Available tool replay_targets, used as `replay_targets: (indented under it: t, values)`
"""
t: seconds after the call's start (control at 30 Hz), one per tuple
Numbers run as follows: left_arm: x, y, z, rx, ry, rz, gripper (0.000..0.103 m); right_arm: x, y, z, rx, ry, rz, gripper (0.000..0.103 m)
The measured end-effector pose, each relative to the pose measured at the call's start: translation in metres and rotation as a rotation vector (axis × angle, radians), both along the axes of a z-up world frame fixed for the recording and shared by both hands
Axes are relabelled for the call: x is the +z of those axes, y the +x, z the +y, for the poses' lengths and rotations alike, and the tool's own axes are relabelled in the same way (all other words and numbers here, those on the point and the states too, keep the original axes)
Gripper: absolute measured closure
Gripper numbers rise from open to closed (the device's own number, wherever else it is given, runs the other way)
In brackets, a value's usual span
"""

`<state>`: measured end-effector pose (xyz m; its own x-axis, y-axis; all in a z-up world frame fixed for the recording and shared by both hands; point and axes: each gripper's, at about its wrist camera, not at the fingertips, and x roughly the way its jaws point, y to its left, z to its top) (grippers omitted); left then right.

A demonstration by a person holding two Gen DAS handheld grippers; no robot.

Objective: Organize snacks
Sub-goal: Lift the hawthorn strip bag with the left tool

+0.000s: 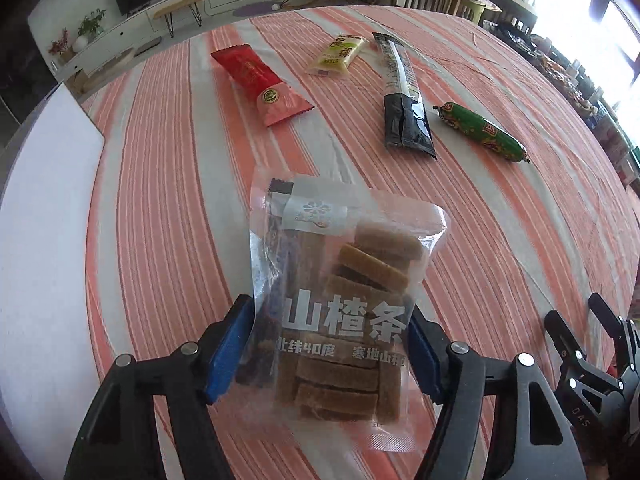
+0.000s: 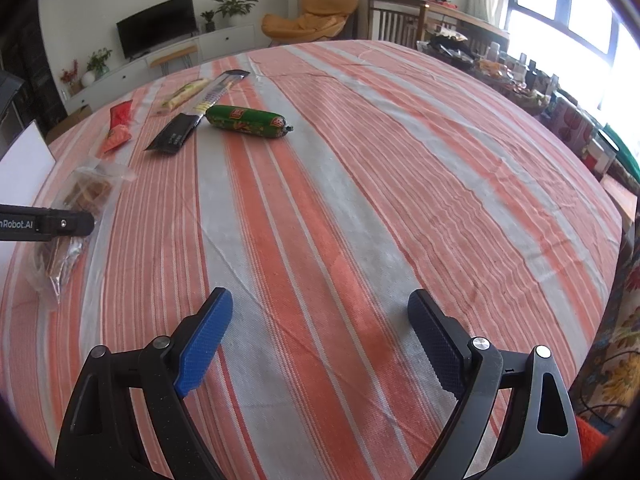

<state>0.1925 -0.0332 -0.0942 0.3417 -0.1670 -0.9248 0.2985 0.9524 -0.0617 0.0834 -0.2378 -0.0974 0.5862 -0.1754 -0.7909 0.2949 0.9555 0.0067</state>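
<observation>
My left gripper (image 1: 332,320) is shut on a clear bag of brown hawthorn strips (image 1: 340,280), its blue pads pressing both sides; the right wrist view shows the bag (image 2: 76,204) low over the striped tablecloth. Farther back lie a red snack packet (image 1: 260,84), a pale yellow packet (image 1: 336,56), a long black sachet (image 1: 402,96) and a green sausage (image 1: 484,130). My right gripper (image 2: 320,312) is open and empty above bare cloth, to the right of the bag. The green sausage (image 2: 246,120) and black sachet (image 2: 192,120) lie far ahead of it.
A white board (image 1: 44,184) lies at the table's left edge. The orange and grey striped cloth (image 2: 360,200) covers the table. Cluttered shelves and chairs stand beyond the far and right edges. The right gripper's body (image 1: 592,360) shows at lower right in the left view.
</observation>
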Motion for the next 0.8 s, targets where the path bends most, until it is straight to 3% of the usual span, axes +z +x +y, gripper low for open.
replay_targets:
  t: [0.13,0.2,0.23,0.37,0.5,0.57,0.63,0.67,0.8]
  values:
    - [0.007,-0.048,0.025,0.036,-0.117,-0.053,0.032,0.000,0.000,0.000,-0.001,0.000,0.000,0.011]
    - [0.006,-0.059,0.035,0.040,-0.148,-0.090,0.024,0.000,0.000,0.000,-0.001,0.000,0.001,0.011]
    - [0.005,-0.062,0.040,0.052,-0.154,-0.093,0.020,0.000,0.000,0.000,-0.001,0.000,0.001,0.011]
    - [0.007,-0.074,0.056,0.104,-0.245,-0.082,0.020,0.000,0.000,0.000,0.000,0.000,0.000,0.011]
    - [0.002,-0.085,0.031,-0.002,-0.140,-0.108,0.020,0.000,0.000,0.000,-0.001,0.000,0.000,0.011]
    - [-0.001,-0.084,0.023,0.001,-0.111,-0.136,0.020,0.000,0.000,0.000,-0.001,0.000,0.000,0.011]
    - [-0.005,-0.081,0.017,0.037,-0.123,-0.141,0.021,0.000,0.000,0.000,-0.001,0.000,0.000,0.011]
    - [-0.007,-0.079,0.013,0.048,-0.129,-0.126,0.029,0.000,0.000,-0.001,-0.001,0.000,0.000,0.011]
    - [-0.011,-0.091,-0.014,-0.024,-0.196,-0.100,0.032,0.000,0.000,0.000,0.001,0.002,-0.001,0.011]
